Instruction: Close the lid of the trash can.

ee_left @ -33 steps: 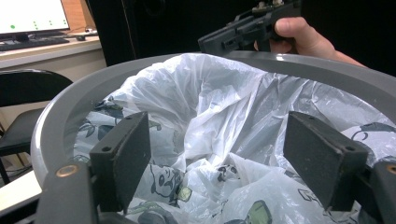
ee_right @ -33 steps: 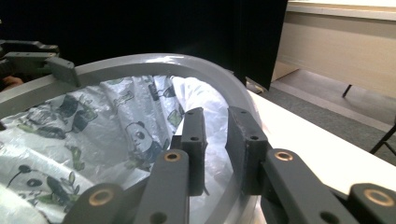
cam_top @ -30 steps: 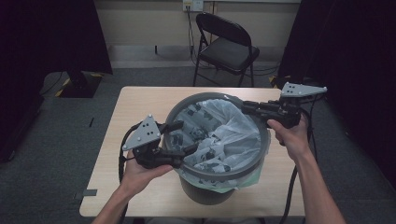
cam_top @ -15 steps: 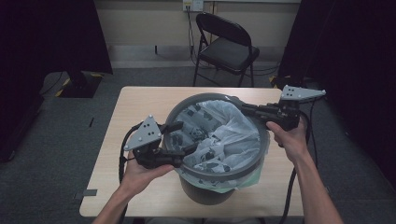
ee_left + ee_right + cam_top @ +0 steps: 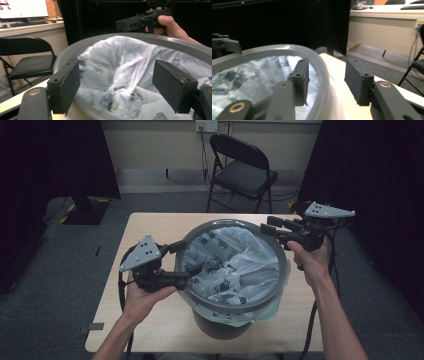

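A grey round bin (image 5: 240, 309) stands on the table, lined with a white plastic bag (image 5: 245, 265) that hangs over its rim. My left gripper (image 5: 190, 256) sits at the bin's left rim, its jaws wide apart with the bag (image 5: 117, 65) and rim (image 5: 175, 41) between them, and the pads are not pressing. My right gripper (image 5: 266, 225) is at the far right rim. Its jaws have just been opening and now straddle the rim (image 5: 287, 48) with a gap on each side. From the left gripper view, the right gripper (image 5: 120, 23) shows beyond the bin.
The bin stands on a light wooden table (image 5: 160, 225), close to its near edge. A black folding chair (image 5: 240, 170) stands behind the table. Dark curtains hang on both sides. A desk with a monitor (image 5: 22, 8) stands by the far wall.
The right gripper's jaws have opened away from the bin's rim and bag edge. Both hands have stayed about where they were.
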`<state>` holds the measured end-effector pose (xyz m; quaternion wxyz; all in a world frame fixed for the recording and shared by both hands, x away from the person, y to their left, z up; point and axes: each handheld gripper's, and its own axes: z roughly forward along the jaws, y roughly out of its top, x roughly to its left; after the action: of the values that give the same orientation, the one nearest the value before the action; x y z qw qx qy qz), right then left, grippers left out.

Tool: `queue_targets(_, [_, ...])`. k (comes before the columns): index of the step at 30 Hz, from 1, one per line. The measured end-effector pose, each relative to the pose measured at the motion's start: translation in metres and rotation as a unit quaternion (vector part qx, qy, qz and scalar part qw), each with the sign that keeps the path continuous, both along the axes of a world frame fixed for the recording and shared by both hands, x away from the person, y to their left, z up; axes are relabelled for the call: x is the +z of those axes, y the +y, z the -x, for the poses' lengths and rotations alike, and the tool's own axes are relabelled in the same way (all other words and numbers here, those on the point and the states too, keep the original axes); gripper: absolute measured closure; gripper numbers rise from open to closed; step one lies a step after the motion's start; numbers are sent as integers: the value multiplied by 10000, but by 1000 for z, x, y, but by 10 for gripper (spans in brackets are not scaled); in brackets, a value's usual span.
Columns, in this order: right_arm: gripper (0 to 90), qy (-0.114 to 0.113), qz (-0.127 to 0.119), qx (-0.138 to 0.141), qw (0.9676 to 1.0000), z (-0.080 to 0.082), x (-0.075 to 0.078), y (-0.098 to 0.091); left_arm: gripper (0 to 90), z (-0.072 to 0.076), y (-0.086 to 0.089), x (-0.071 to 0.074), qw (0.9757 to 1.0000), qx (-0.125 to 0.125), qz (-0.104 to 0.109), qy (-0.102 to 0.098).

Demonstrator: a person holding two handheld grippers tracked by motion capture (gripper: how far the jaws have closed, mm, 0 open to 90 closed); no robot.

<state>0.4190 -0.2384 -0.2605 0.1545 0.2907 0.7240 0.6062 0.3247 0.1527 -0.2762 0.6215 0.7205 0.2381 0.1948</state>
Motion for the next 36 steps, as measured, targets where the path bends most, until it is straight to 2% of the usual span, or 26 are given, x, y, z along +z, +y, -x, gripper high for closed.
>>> queue_targets(5, [516, 93, -49, -317, 9994, -8, -3, -6, 222, -8, 20, -2, 9994, 307, 65, 131])
queue_targets(11, [484, 190, -67, -529, 9984, -14, -7, -9, 224, -13, 34, -4, 9984, 468, 250, 204])
queue_targets(15, [457, 262, 11, -710, 9971, -17, -10, -10, 225, -18, 39, -6, 9975, 624, 186, 266])
queue_targets(18, [447, 290, 230, -943, 9949, -19, -12, -11, 217, -21, 42, -11, 9972, 586, 265, 386])
queue_targets(23, [423, 380, 273, -1061, 9933, -19, -17, -17, 218, -23, 47, -12, 9960, 634, 433, 459])
queue_targets(29, [409, 480, 335, -1149, 9916, -16, -28, -24, 227, -26, 59, -13, 9926, 992, 476, 520])
queue_targets(33, [390, 625, 352, -1209, 9901, -16, -39, -30, 229, -32, 65, -21, 9905, 1131, 452, 645])
queue_targets(36, [378, 691, 415, -1264, 9887, -14, -47, -33, 229, -36, 68, -29, 9892, 1234, 351, 714])
